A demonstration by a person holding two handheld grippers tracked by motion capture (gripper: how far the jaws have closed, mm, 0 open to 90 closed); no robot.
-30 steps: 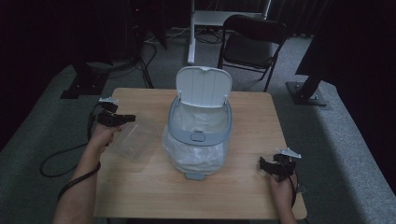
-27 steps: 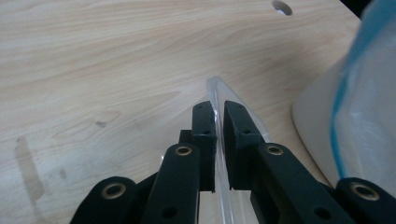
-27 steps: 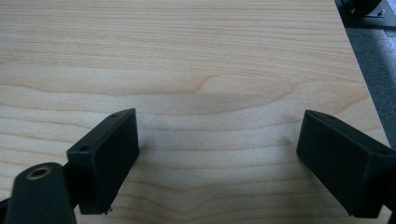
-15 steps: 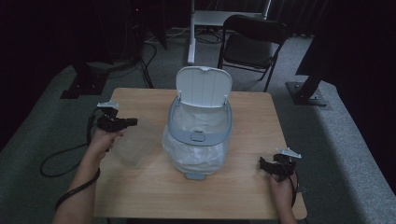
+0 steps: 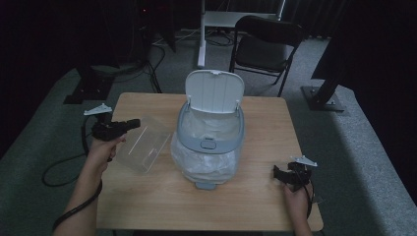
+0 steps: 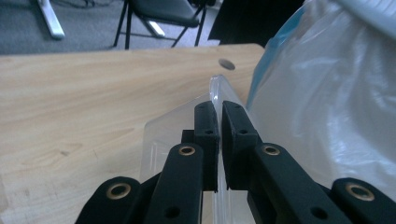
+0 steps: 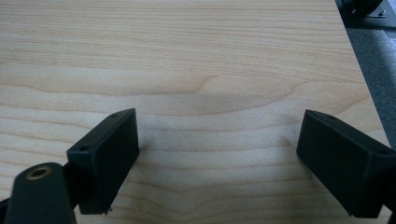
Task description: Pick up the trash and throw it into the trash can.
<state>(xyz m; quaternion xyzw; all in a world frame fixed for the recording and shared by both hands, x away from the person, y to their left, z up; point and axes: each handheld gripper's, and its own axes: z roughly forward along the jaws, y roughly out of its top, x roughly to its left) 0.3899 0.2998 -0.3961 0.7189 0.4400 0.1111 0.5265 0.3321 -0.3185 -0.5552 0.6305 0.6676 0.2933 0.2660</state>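
My left gripper [image 5: 129, 124] has lifted and pulled outward since a second ago, carrying the clear plastic container [image 5: 145, 143] along, jaws pinched on its thin rim (clearest in the left gripper view). The container hangs tilted under and ahead of the jaws, just beside the lined bin [image 5: 210, 137]. My right gripper [image 5: 279, 173] rests spread over bare table [image 5: 255, 196].

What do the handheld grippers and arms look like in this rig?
Both grippers, left gripper and right gripper, are black with two blocky jaws. Brass-coloured rivets show at the jaw links. Each carries a grey three-cornered plate on top and trails a black cable. The person's forearms are bare, with no sleeves visible.
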